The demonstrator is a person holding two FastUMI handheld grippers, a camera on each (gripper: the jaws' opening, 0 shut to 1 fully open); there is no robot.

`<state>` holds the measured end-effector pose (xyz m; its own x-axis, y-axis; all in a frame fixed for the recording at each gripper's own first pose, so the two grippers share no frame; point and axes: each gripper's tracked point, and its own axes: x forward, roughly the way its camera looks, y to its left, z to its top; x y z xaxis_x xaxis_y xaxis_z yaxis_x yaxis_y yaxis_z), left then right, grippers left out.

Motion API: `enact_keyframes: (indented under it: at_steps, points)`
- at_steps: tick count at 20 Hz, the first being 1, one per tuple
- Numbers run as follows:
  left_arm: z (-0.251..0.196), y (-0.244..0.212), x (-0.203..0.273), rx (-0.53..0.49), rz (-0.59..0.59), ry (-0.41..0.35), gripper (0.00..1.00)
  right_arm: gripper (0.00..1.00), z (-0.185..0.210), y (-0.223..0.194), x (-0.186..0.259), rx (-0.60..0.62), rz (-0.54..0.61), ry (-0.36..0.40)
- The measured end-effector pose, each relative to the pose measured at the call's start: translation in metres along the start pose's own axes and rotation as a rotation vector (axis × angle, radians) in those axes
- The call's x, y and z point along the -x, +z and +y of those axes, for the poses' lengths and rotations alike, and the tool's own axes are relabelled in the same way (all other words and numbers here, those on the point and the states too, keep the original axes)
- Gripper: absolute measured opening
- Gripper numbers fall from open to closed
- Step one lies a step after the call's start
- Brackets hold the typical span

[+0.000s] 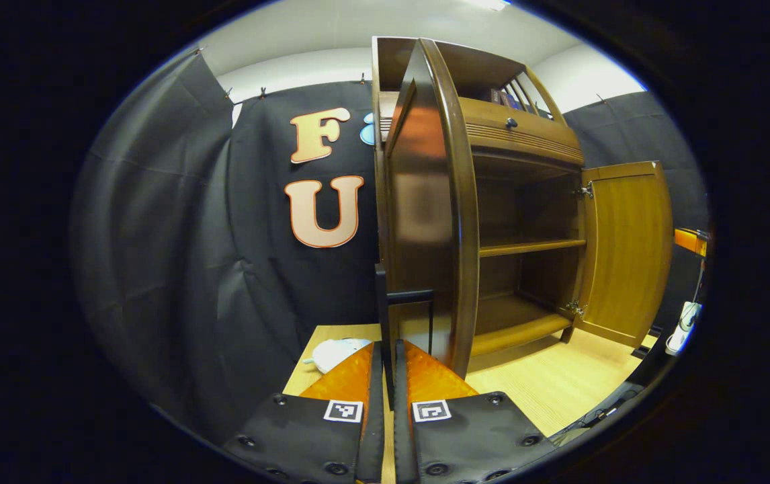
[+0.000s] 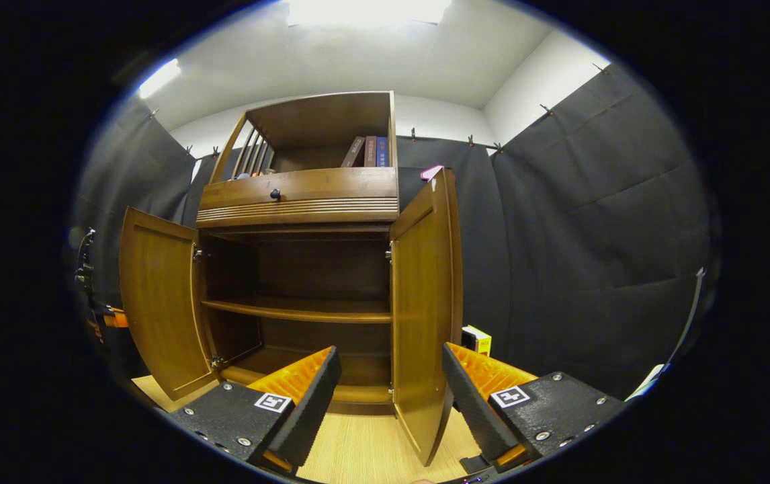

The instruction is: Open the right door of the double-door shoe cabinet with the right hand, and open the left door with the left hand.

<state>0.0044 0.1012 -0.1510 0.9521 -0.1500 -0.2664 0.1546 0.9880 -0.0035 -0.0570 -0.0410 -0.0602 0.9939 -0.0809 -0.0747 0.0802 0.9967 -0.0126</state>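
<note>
Shoe cabinet (image 2: 304, 202): dark-brown wood, double-door, standing on a pale wood floor (image 2: 365, 450) against the black cloth wall. Upper section: an open shelf with slatted sides holding a few upright books (image 2: 366, 151), above a drawer with one small round knob (image 2: 275, 194). Lower section: one inner shelf (image 2: 297, 310), bare.

Right door (image 2: 425, 302): swung wide open, inner face plain, edge toward the camera in the right gripper view. In the left gripper view it appears farther off (image 1: 627, 249), opened fully outward on two metal hinges.

Left door (image 2: 160, 302): open, standing out from the carcass. In the left gripper view it is seen edge-on and close (image 1: 435, 222), with a dark bar handle (image 1: 408, 296) on its outer face.

Left gripper (image 1: 388, 370): fingers pressed nearly together on the lower end of the dark bar handle.

Right gripper (image 2: 392, 396): fingers spread apart, holding nothing; the right door's lower edge lies between them, farther off.

Left gripper view adds: a white object (image 1: 334, 353) on the floor beside the cabinet. Right gripper view adds: a small yellow box (image 2: 478, 339) behind the right door.
</note>
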Motion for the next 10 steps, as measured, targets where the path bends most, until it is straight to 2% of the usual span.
enact_keyframes:
  at_steps: [3, 4, 5, 7, 10]
  points:
    - [0.018, -0.001, 0.000, 0.022, 0.004, 0.016, 0.09, 0.99, 0.004, -0.004, -0.006, 0.009, 0.007, 0.002]
    - [0.020, -0.001, 0.001, 0.043, 0.000, 0.008, 0.04, 0.92, 0.006, -0.005, -0.008, 0.006, 0.008, 0.004]
    - [0.023, -0.002, 0.000, 0.047, 0.006, 0.009, 0.07, 0.92, 0.008, -0.005, -0.009, 0.003, 0.007, 0.006]
    - [0.033, 0.000, 0.004, 0.046, 0.003, 0.009, 0.05, 0.92, 0.008, -0.005, -0.012, 0.004, 0.010, 0.005]
    - [0.034, -0.002, 0.013, 0.042, 0.008, -0.008, 0.13, 0.92, 0.011, -0.008, -0.016, 0.011, 0.021, 0.008]
